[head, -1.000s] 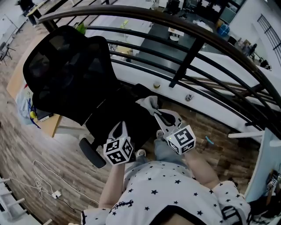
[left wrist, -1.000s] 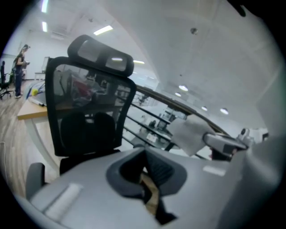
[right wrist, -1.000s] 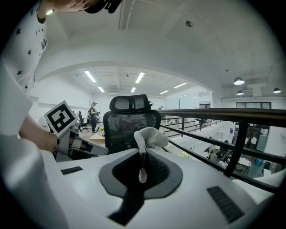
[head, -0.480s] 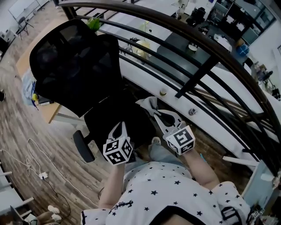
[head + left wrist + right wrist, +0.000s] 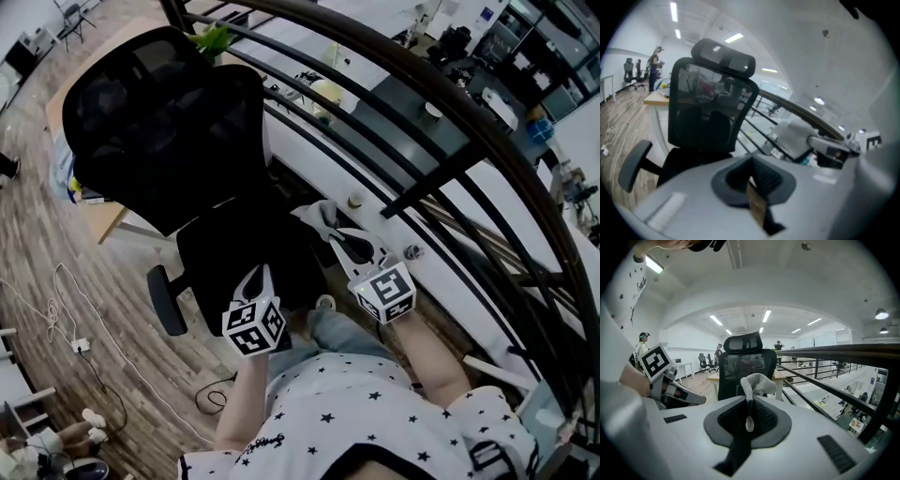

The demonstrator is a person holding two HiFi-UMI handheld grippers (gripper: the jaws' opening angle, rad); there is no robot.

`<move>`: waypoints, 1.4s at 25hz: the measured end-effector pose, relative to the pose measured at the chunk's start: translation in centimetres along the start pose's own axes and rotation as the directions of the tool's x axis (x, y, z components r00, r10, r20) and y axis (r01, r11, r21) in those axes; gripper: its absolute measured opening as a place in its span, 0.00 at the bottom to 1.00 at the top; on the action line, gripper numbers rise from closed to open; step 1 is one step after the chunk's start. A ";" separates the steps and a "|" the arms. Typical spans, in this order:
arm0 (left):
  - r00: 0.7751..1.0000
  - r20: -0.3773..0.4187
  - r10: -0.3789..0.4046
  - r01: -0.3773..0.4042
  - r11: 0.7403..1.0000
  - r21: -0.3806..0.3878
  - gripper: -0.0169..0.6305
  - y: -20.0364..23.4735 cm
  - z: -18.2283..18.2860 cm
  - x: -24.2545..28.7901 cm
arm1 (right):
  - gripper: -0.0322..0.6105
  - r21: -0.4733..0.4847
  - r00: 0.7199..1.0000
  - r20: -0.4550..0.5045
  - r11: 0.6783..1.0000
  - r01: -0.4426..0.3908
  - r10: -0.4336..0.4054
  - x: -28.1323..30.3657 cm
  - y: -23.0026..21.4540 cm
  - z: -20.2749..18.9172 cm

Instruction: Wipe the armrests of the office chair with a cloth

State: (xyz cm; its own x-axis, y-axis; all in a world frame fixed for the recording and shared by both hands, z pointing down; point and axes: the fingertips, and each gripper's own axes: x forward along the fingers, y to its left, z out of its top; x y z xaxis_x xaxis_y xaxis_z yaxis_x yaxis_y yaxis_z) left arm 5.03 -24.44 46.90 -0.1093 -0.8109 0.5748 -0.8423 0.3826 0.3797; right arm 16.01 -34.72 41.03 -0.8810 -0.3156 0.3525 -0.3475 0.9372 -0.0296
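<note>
The black mesh office chair stands in front of me with its seat just past both grippers. Its left armrest sticks out at the left, bare; it also shows in the left gripper view as a dark armrest pad. My right gripper is shut on a grey cloth, held over the seat's right edge, with a bunch of cloth standing up from the jaws. My left gripper hovers over the seat's front, jaws shut and holding nothing. The right armrest is hidden.
A dark metal railing curves close along the chair's right side. A wooden desk stands behind the chair. Cables lie on the wood floor at the left, near someone's shoes. People stand far off in the office.
The head view has swung, so chair and railing sit differently in the picture. Both grippers keep about the same stance by the seat, the right one still holding the cloth.
</note>
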 end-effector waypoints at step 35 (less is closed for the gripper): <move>0.982 -0.090 0.166 -0.181 0.966 -0.184 0.03 1.9 -9.3 5.8 | 0.09 -0.315 0.959 -0.249 0.924 -0.215 0.139 17.8 -9.9 -12.7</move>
State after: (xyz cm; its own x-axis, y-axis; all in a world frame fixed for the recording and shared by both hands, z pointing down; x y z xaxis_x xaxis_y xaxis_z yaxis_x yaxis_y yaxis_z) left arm 7.71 -24.26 57.71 -0.2000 -0.6927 0.6930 -0.6968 0.5978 0.3964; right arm 7.86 -47.70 59.48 -0.8129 -0.1356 0.5664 -0.0302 0.9810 0.1916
